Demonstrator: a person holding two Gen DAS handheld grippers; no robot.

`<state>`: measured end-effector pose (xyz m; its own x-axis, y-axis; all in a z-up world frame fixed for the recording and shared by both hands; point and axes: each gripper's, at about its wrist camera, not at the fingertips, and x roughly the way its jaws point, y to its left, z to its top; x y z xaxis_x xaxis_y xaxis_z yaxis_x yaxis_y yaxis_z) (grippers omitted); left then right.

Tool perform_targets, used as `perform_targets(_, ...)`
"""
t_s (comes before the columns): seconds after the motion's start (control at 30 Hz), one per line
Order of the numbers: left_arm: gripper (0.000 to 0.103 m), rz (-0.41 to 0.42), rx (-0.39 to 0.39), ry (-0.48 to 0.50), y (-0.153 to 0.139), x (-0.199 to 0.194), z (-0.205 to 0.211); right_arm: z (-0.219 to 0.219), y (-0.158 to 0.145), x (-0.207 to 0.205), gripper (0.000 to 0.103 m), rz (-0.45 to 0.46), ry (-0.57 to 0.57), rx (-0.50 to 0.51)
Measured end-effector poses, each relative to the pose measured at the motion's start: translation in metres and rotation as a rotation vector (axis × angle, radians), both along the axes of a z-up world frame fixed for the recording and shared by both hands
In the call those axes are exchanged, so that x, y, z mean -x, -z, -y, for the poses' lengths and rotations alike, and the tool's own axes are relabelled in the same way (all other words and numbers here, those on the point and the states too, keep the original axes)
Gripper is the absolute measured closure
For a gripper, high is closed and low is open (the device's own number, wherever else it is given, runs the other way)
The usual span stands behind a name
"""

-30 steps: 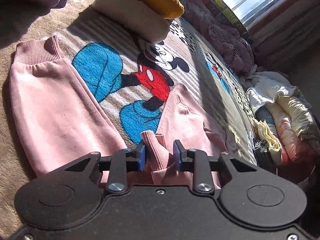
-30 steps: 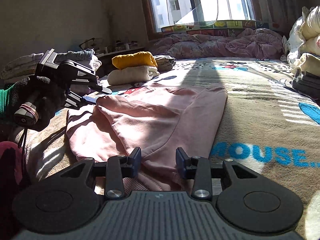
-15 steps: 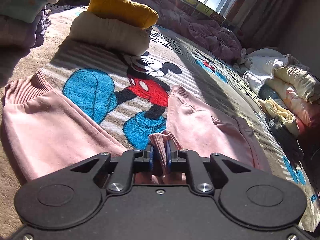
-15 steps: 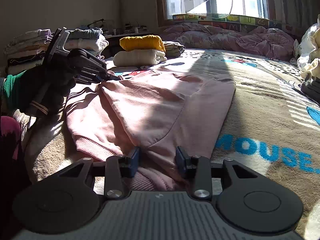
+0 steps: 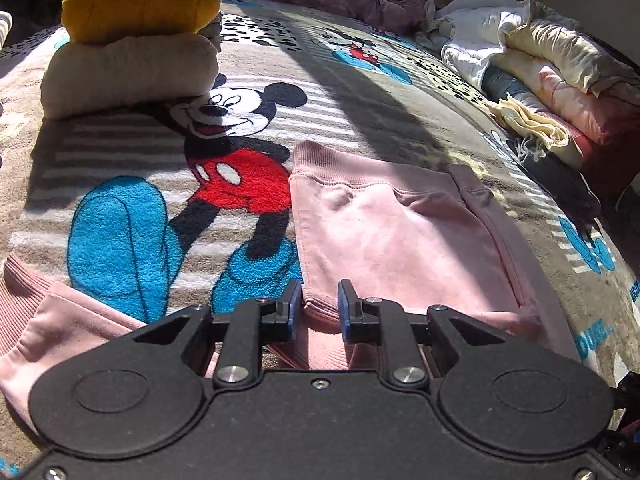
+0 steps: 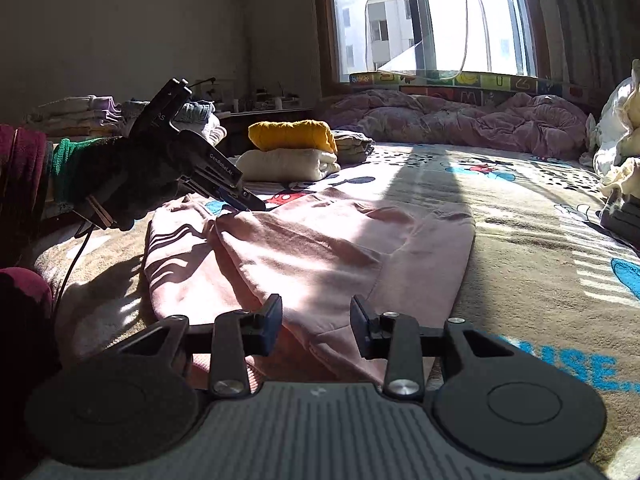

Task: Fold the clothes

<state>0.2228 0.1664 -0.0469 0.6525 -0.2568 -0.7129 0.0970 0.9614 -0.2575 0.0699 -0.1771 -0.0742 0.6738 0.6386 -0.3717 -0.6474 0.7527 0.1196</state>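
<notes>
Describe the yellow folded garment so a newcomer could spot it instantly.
Start at the Mickey Mouse blanket covering the bed. Beyond Mickey's head sits a two-piece stack; the mustard-yellow folded garment is on top, resting on a cream folded garment. Nothing else nearby is yellow.

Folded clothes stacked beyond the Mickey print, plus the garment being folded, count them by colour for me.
Yellow folded garment: 1
Cream folded garment: 1
Pink sweatshirt being folded: 1
Total: 3
</notes>
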Motion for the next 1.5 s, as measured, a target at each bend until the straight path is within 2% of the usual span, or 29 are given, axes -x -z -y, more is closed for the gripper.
perform_targets(0.07,0.098,0.049,-0.010,-0.017,0.001,0.005,0.000,-0.004,0.003,-0.005,0.064,-0.044,-0.033,-0.003)
perform_targets(0.13,0.099,0.156,0.014,-0.084,-0.005,0.015,-0.005,-0.013,0.015,-0.011,0.063,-0.110,-0.064,0.052)
perform_targets(0.17,0.099,0.191,0.045,-0.131,-0.008,0.018,-0.010,-0.014,0.017,-0.011,0.063,-0.110,-0.066,0.066)
perform_targets(0.2,0.099,0.202,0.044,-0.148,-0.007,0.018,-0.010,-0.013,0.017,-0.012,0.063,-0.119,-0.068,0.063)
perform_targets(0.3,0.099,0.185,-0.003,-0.159,0.008,0.014,-0.006,-0.008,0.017,-0.014,0.063,-0.136,-0.074,0.053)
perform_targets(0.4,0.099,0.171,0.004,-0.188,0.015,0.007,-0.009,-0.011,0.021,-0.008,0.063,-0.137,-0.074,0.056)
perform_targets(0.5,0.097,0.144,-0.029,-0.193,0.012,0.001,-0.004,-0.009,0.021,-0.008,0.063,-0.141,-0.075,0.051)
perform_targets(0.6,0.096,0.175,-0.048,-0.238,-0.001,0.010,-0.007,-0.010,0.020,-0.006,0.063,-0.132,-0.072,0.050)
perform_targets(0.73,0.096,0.213,0.018,-0.310,-0.019,0.042,-0.019,-0.006,0.015,-0.001,0.063,-0.123,-0.071,0.026)
perform_targets(0.93,0.089,0.163,0.180,-0.319,-0.016,0.093,-0.011,0.008,0.002,-0.001,0.063,-0.096,-0.071,-0.043)
perform_targets(1.17,0.089,0.073,0.431,-0.438,0.009,0.083,-0.017,0.011,0.002,0.000,0.063,-0.095,-0.055,-0.055)
perform_targets(1.27,0.089,0.058,0.456,-0.461,0.013,0.079,-0.014,0.008,0.006,-0.001,0.062,-0.101,-0.054,-0.041)
perform_targets(1.37,0.089,0.054,0.449,-0.471,0.016,0.079,-0.011,0.005,0.011,-0.002,0.060,-0.111,-0.051,-0.020)
perform_targets(1.43,0.084,0.058,0.476,-0.482,0.019,0.083,-0.014,0.006,0.012,-0.003,0.058,-0.118,-0.053,-0.019)
perform_targets(1.5,0.072,0.062,0.492,-0.492,0.021,0.085,-0.014,0.006,0.013,-0.004,0.058,-0.124,-0.054,-0.019)
